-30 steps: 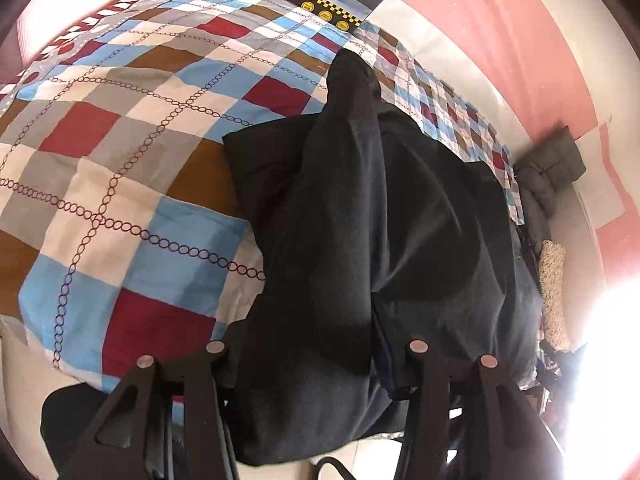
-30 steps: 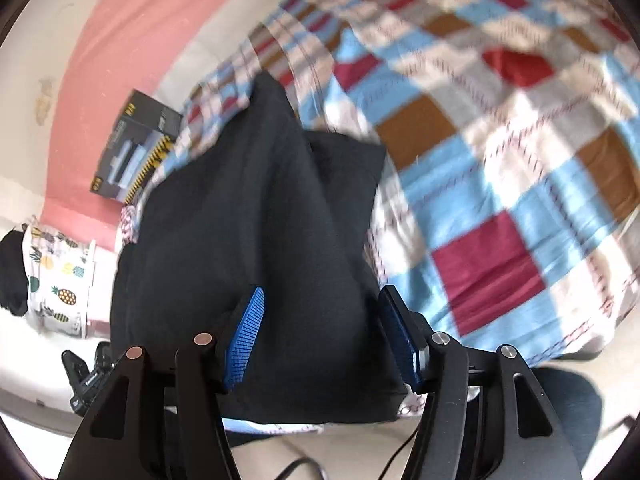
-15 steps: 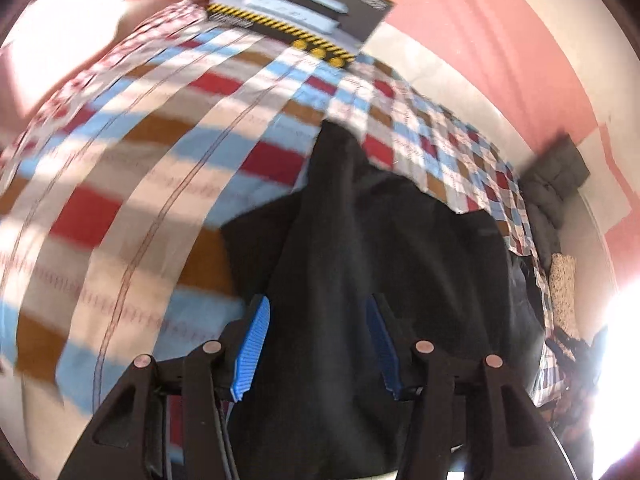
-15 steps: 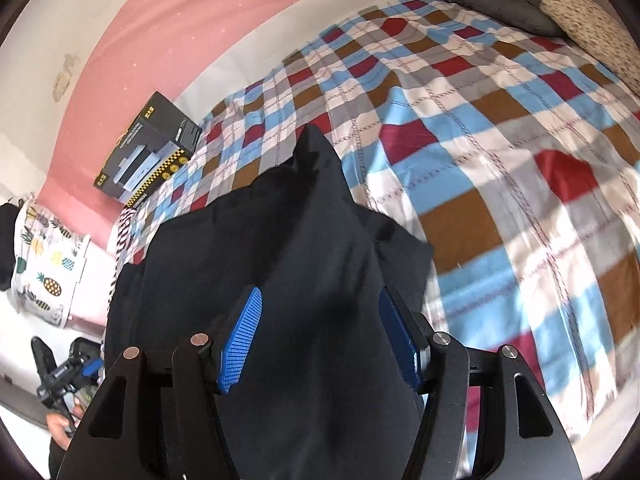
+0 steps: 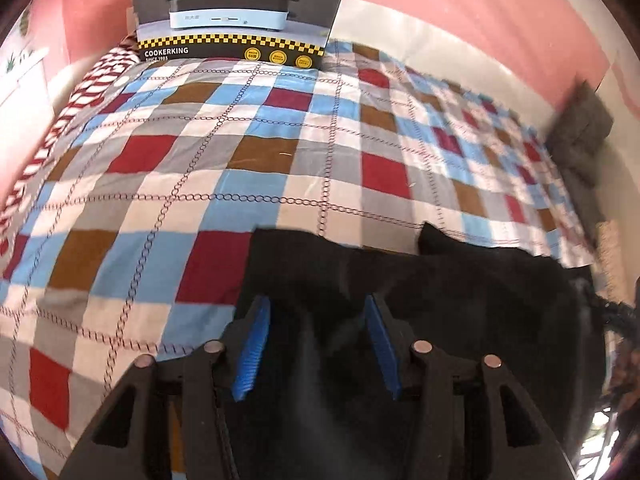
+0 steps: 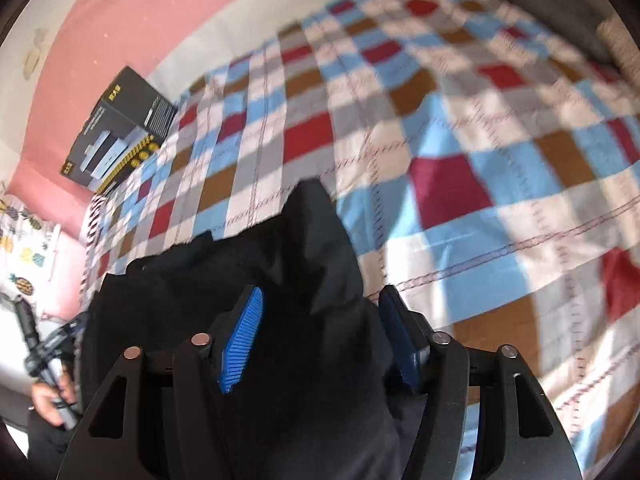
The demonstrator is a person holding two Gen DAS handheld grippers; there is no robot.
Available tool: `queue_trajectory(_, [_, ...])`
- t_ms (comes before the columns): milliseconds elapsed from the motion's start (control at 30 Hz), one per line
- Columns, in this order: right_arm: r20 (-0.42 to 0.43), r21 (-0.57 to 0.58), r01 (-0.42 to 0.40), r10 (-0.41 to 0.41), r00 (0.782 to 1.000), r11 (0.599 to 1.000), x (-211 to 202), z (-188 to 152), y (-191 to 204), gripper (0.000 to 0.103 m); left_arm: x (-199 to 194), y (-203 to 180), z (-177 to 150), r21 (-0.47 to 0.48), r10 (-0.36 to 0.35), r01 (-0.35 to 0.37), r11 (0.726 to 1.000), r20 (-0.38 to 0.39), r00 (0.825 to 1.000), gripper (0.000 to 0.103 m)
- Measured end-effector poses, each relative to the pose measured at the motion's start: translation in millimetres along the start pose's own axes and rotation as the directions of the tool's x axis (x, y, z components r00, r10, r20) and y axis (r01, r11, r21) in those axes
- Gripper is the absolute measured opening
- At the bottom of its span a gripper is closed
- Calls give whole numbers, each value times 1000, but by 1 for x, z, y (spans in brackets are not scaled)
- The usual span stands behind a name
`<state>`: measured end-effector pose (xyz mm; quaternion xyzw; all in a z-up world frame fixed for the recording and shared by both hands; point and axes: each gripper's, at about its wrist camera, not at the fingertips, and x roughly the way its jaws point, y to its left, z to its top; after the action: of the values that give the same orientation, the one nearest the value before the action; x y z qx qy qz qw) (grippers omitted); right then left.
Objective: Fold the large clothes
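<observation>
Both tongs (image 5: pixel 316 346) (image 6: pixel 320 338) closing — ribbed blue pads astride limp black cloth (image 5: pixel 460 304).

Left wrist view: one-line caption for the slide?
Left gripper over a black garment on the checked bedsheet, jaws just closing with cloth between them; an electric cooking pot box stands against the pink wall.
</observation>
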<state>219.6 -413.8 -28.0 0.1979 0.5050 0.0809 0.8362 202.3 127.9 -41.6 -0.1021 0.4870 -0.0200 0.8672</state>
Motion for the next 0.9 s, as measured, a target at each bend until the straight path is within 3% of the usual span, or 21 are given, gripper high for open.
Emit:
queue_trajectory(67, [-3, -6, 6, -6, 1000, 1000, 3, 1, 0, 18, 4, 0, 2, -1, -12, 12, 1000, 6, 1000, 5])
queue_trajectory(100, [12, 1, -19, 19, 1000, 1000, 1, 2, -3, 16, 2, 1, 4, -2, -1, 1, 1000, 24, 1000, 0])
queue_trajectory(267, [91, 43, -27, 23, 996, 999, -9, 8, -16, 15, -10, 16, 24, -47, 34, -27, 999, 149, 988, 0])
queue_trajectory(333, [82, 47, 3, -6, 997, 999, 0, 9, -15, 15, -1, 25, 30, -88, 9, 2, 996, 132, 991, 0])
queue_trajectory(433, [56, 56, 19, -23, 998, 998, 15, 6, -15, 15, 1, 30, 25, -131, -91, 104, 986, 99, 991, 1])
queue_trajectory(500, [65, 51, 12, -15, 998, 999, 12, 6, -15, 15, -8, 29, 16, -148, -168, 181, 972, 96, 981, 13])
queue_trajectory(567, [65, 43, 4, -7, 998, 999, 9, 6, -16, 15, -17, 32, 6, -163, -214, 227, 960, 97, 972, 72])
queue_trajectory(600, [62, 35, 3, -5, 998, 999, 7, 6, -15, 15, -20, 32, 3, -165, -223, 238, 957, 105, 969, 78])
queue_trajectory(667, [60, 27, 5, -6, 998, 1000, 7, 6, -14, 15, -19, 32, 2, -156, -227, 237, 959, 83, 970, 79])
queue_trajectory(733, [57, 31, 5, -7, 998, 1000, 9, 6, -13, 15, -8, 32, 5, -166, -189, 192, 967, 29, 981, 79])
queue_trajectory(800, [55, 39, 3, -5, 998, 999, 9, 6, -14, 15, 12, 33, 9, -173, -196, 186, 967, -46, 980, 79])
queue_trajectory(900, [53, 45, 0, -2, 999, 999, 9, 6, -14, 15, 33, 29, 12, -175, -188, 166, 970, -120, 975, 71])
